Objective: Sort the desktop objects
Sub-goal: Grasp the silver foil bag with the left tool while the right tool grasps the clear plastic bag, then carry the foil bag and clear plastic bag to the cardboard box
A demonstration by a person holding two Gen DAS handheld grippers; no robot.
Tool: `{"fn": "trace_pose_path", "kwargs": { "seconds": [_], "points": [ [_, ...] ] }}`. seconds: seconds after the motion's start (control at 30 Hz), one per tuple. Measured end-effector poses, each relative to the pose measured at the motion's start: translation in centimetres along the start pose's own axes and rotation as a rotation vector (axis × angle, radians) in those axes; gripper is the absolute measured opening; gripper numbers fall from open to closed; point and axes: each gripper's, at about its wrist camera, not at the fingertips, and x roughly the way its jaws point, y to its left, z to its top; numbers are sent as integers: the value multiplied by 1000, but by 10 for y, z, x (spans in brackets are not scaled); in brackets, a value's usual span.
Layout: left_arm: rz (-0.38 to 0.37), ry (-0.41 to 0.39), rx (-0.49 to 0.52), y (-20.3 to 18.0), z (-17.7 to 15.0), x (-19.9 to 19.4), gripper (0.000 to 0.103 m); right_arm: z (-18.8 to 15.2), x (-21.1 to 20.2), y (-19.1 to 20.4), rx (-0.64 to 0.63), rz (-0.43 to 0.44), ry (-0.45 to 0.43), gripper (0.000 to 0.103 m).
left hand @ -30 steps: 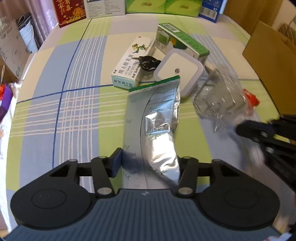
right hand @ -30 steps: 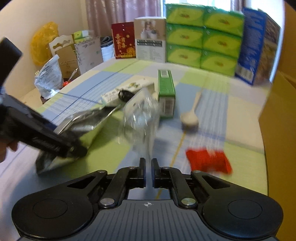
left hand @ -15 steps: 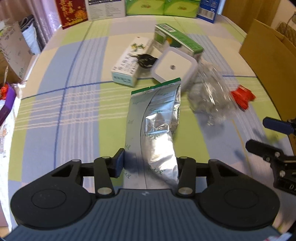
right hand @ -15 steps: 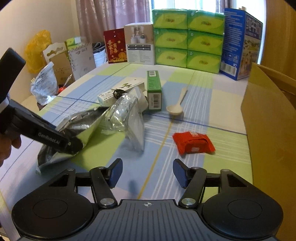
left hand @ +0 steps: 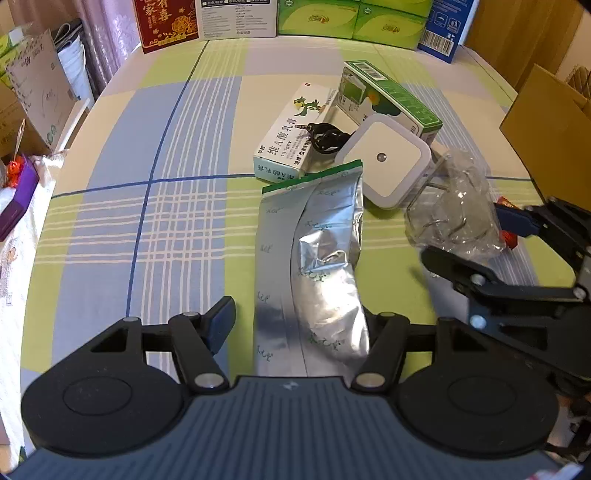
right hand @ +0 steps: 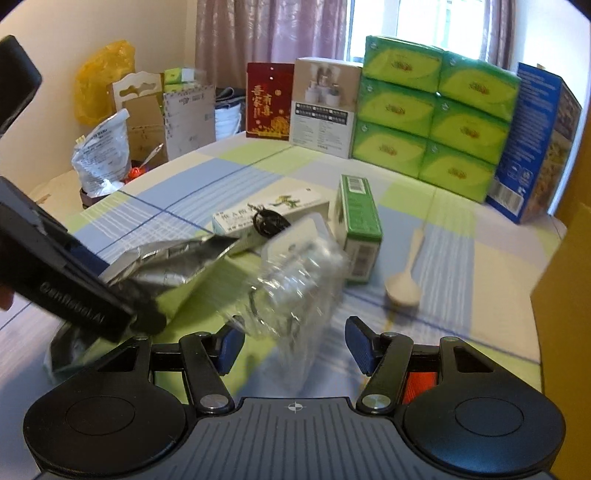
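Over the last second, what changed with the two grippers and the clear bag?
The right gripper went from shut to open and has moved in around the clear bag, not yet gripping. The bag shifted slightly on the table. The left gripper stayed open around the foil pouch; the boxes, white plug and spoon stayed put.

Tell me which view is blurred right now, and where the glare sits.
Right wrist view: the crinkled clear plastic bag is motion-smeared, the window blown out. Left wrist view: sharp, fisheye-bent edges, glare on the long silver foil pouch.
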Motion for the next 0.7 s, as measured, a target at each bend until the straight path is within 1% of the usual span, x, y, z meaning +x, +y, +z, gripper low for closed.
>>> {"fn": "trace_pose_path", "kwargs": {
  "seconds": [0.03,0.07,0.1,0.17,0.3,0.37,0.47,0.53,0.57,0.63,0.67,0.7],
  "points": [
    [0,-1,-3,1,0,0,60,0,3,-1,5,4,6,57],
    [3,-2,-5,1,0,0,60,1,5,-3,22,15,13,45],
    [4,-2,-5,1,0,0,60,1,4,-5,40,17,17,30],
    [2,-3,-4,0,0,1,60,-1,0,-10,74,22,20,18],
    [-17,-3,8,-4,0,1,60,-8,-16,-22,164,51,36,15],
    [-39,-3,20,-7,0,0,59,-13,-27,-33,255,78,54,15],
    [-30,1,49,-14,-2,-1,59,-25,-46,-49,407,114,79,15],
    [-35,5,60,-17,-3,-2,59,-35,-59,-52,436,98,87,15],
    [-34,7,68,-19,-4,-2,59,-36,-64,-52,431,81,88,16],
    [-24,10,83,-21,-5,-2,59,-42,-74,-49,406,48,99,26],
    [-21,11,87,-22,-6,-2,59,-44,-78,-47,389,27,104,40],
    [-19,11,89,-22,-6,-2,59,-46,-82,-46,370,3,106,63]
  ]
}}
